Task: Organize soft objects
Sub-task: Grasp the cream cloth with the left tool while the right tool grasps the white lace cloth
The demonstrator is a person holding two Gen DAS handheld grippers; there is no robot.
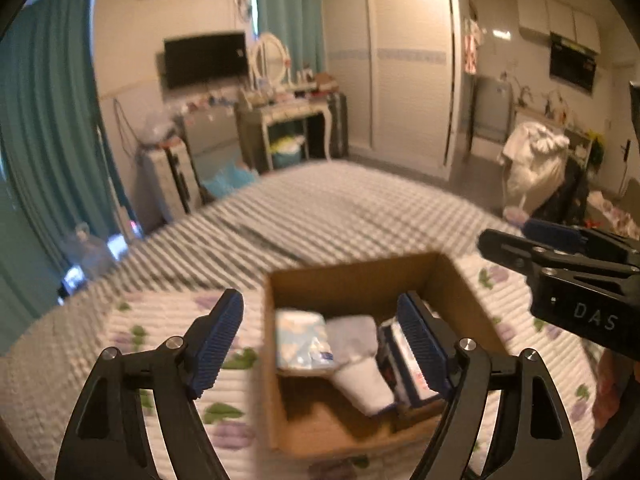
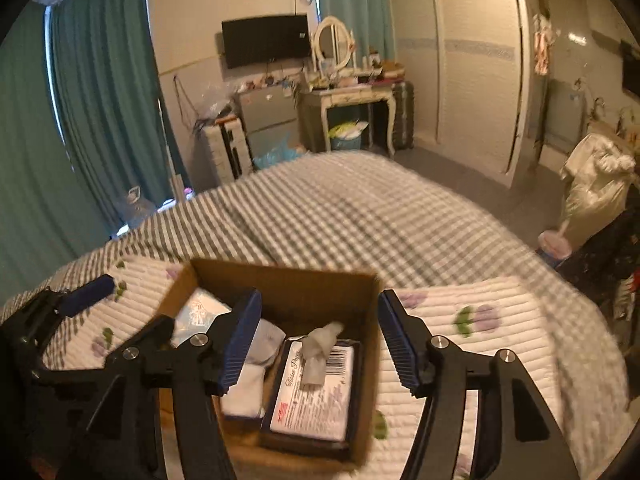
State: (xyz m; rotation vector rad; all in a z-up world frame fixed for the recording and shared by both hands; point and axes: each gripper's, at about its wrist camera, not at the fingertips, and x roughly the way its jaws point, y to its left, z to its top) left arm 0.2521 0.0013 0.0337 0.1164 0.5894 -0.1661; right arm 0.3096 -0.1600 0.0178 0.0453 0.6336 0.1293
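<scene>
An open cardboard box (image 1: 452, 280) (image 2: 372, 320) sits on a floral quilted pad on the bed. It holds a light blue tissue pack (image 1: 302, 346) (image 2: 198, 312), rolled white and grey cloths (image 1: 360, 372) (image 2: 252, 376), and a dark-edged tissue pack (image 2: 316, 392) (image 1: 404, 376) with a tissue sticking up. My left gripper (image 1: 320, 344) is open and empty above the box. My right gripper (image 2: 320, 344) is open and empty above the box too; it also shows at the right of the left wrist view (image 1: 560, 256).
The grey checked bedspread (image 2: 360, 216) stretches beyond the box. Past the bed stand a dressing table (image 2: 352, 100), a TV (image 2: 266, 40), teal curtains (image 2: 104, 92), a wardrobe (image 2: 472, 60) and a draped chair (image 2: 596, 192).
</scene>
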